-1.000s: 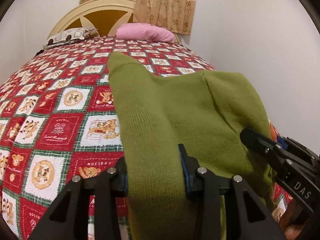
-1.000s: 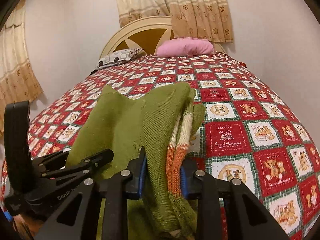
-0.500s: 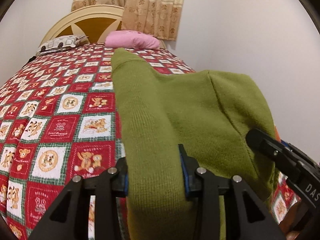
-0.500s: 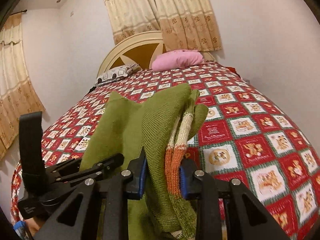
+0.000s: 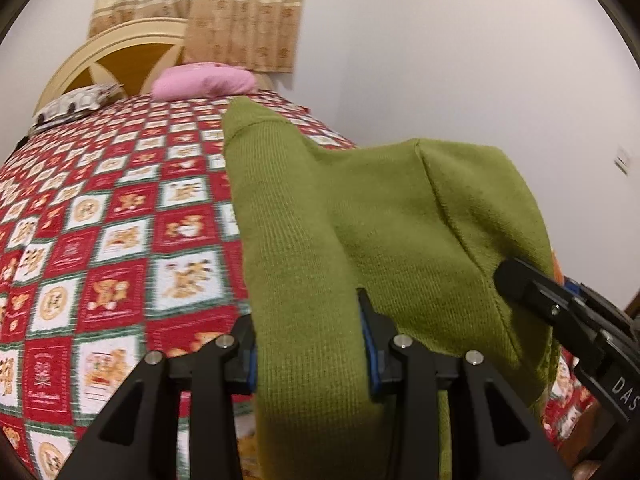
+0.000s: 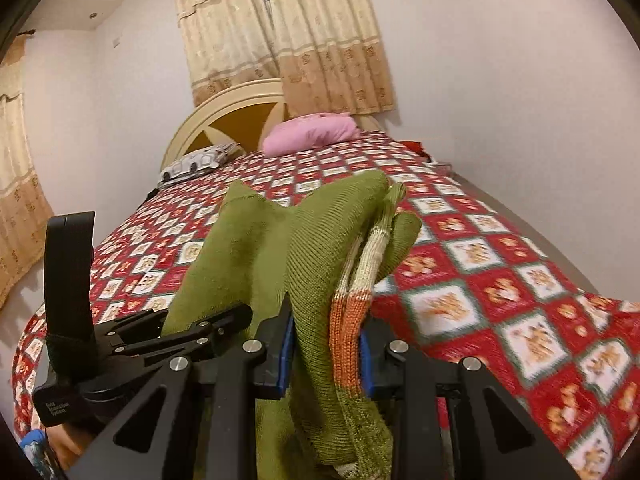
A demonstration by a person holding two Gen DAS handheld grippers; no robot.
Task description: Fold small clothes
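Left wrist view: left gripper [image 5: 310,344] clamped on green knit sweater [image 5: 384,216], right gripper [image 6: 326,354] pinching striped-cuff end. Since a second ago both pulled back, sweater lifted higher off teddy-bear bedspread [image 5: 120,236]. Guessing fold-over comes next.

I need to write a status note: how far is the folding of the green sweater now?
Done: both grippers have the green sweater gripped, the left gripper on plain green knit, the right gripper on the orange-striped edge. In hand: it hangs bunched above the bedspread. Left: laying it flat and making every fold; no neat fold shows yet.
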